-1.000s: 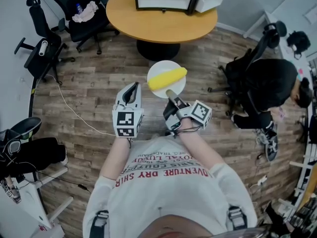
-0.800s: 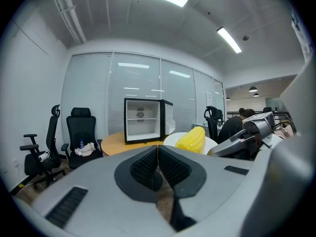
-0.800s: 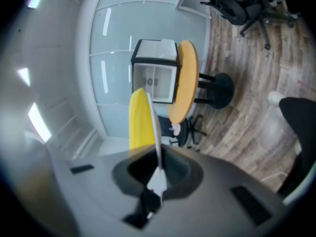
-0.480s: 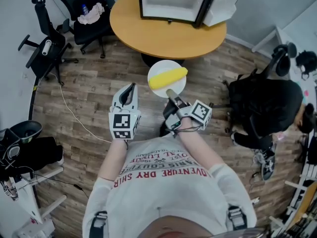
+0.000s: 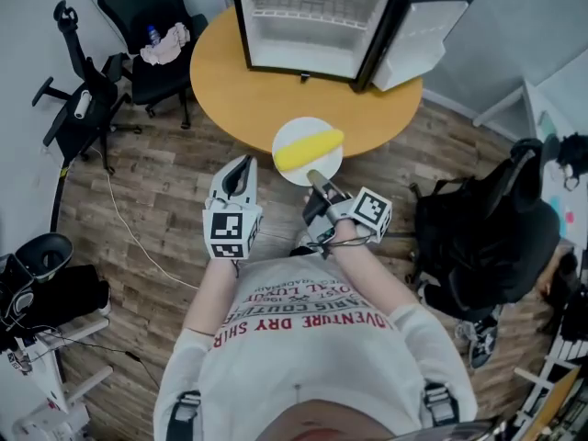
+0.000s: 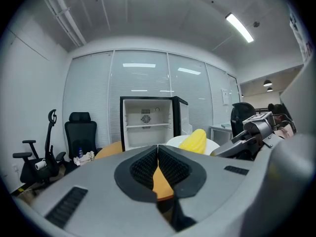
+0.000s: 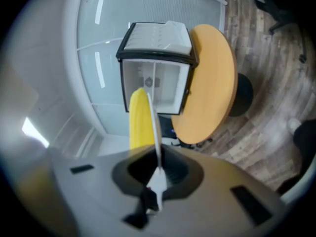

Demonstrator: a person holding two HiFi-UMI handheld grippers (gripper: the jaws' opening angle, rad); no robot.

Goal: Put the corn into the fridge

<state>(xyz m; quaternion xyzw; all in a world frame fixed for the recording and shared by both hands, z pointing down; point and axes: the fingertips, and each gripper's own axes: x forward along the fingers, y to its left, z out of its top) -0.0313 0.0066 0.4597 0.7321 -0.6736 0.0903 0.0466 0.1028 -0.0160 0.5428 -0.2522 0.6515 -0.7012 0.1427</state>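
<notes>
**Loose corn on a pinched plate**

The right gripper (image 5: 318, 178) is clamped on the rim of a white plate (image 5: 292, 130). The corn (image 5: 310, 148) lies unsecured on top, at the near edge of the round table (image 5: 220, 81). A tilt of the plate could roll it onto the floor. The left gripper (image 5: 241, 175) is closed and empty. The fridge (image 5: 308, 26) stands open on the table, and nothing blocks its mouth. An office chair (image 5: 147, 16) sits well aside.
</notes>
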